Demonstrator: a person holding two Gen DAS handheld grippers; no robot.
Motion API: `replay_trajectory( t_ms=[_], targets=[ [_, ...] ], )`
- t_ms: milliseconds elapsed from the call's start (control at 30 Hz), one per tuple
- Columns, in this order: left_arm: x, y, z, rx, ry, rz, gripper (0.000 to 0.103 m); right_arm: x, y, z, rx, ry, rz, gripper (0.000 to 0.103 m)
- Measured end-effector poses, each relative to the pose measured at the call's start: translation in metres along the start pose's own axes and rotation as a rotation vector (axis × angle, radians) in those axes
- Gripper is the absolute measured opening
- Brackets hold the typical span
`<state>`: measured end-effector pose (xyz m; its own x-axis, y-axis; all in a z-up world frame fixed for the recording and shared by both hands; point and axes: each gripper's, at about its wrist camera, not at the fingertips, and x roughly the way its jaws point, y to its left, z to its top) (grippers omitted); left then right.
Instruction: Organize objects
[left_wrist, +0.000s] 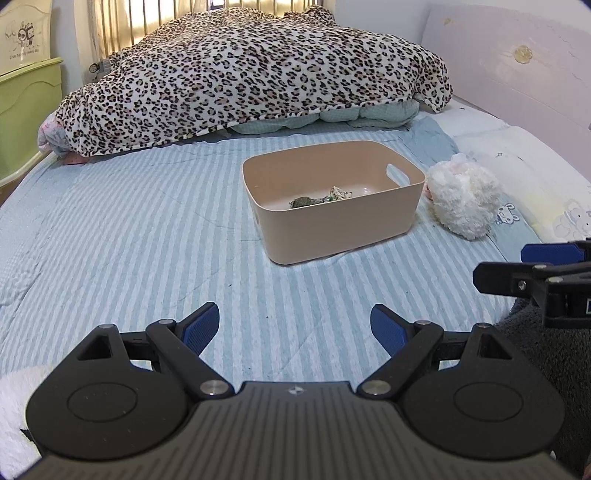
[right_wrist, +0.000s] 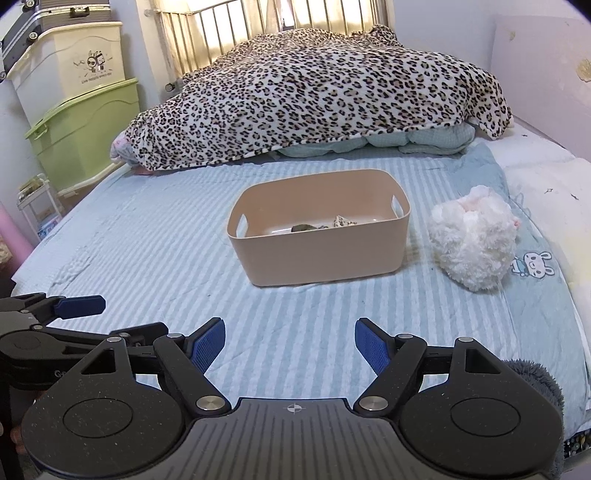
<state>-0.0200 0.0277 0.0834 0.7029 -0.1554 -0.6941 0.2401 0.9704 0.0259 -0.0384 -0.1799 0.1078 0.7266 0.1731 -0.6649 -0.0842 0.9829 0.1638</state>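
Both hand-held grippers, left (left_wrist: 294, 329) and right (right_wrist: 290, 345), gape empty, bin (right_wrist: 319, 254) ahead.

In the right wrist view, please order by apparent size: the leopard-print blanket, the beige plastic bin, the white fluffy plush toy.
1. Leopard-print blanket, largest, though farthest.
2. Beige plastic bin.
3. White fluffy plush toy, smallest; similar distance as the bin.

Two wrist fisheyes, low over the bed's near edge, facing its far end.
Left view from left of right view; both share tan bin (left_wrist: 332, 201) (right_wrist: 319, 240), white plush (left_wrist: 463, 199) (right_wrist: 474, 238), leopard blanket (left_wrist: 258, 74) (right_wrist: 314, 96).
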Motion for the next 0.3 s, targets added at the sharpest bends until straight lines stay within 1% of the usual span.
replay_trajectory(
  t_ms=[67,133,300],
  targets=[
    [0.0014,-0.0014,-0.0002,0.006,0.006,-0.003,0.091,0.0003,-0.0003,-0.0003,0.001,0.001,-0.002,0.079],
    [0.0015,-0.0018,-0.0003,0.007,0.007,-0.006,0.095,0.0005,-0.001,-0.0004,0.004,0.003,0.002,0.079],
    [-0.0002,-0.0022,0.001,-0.003,0.0,-0.005,0.096,0.0024,-0.0033,-0.0006,0.011,0.008,0.001,0.079]
  ],
)
